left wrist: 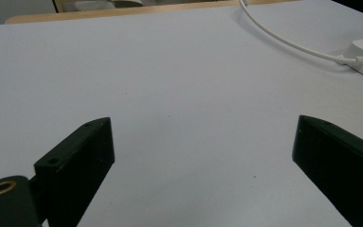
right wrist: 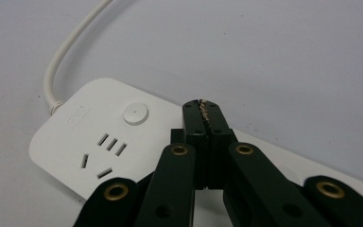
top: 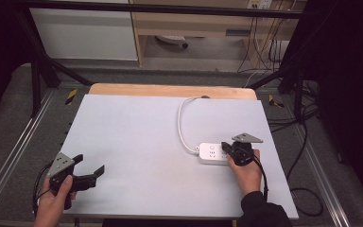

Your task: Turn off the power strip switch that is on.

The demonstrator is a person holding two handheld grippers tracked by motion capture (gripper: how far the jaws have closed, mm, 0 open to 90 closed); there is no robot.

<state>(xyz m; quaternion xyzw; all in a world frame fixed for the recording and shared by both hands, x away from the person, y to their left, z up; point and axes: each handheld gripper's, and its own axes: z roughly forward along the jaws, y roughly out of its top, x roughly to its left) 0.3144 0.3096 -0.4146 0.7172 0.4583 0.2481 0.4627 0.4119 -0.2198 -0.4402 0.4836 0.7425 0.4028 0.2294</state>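
Pale grey sheeting covers the bench (top: 137, 142), with a wooden edge at its far side. White power strip (top: 212, 153) lies toward the right, its cord (top: 183, 127) curving to the far edge. Over the strip, the right hand-held gripper (right wrist: 202, 113) has its jaws pressed together, nothing visible between them. At the near left corner, the left hand-held gripper (top: 92, 166) has its jaws wide apart.

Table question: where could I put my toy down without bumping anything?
The table is bare between the left gripper and the white cord, back to the wooden edge. It is crowded at the right, where the right gripper sits over the power strip.
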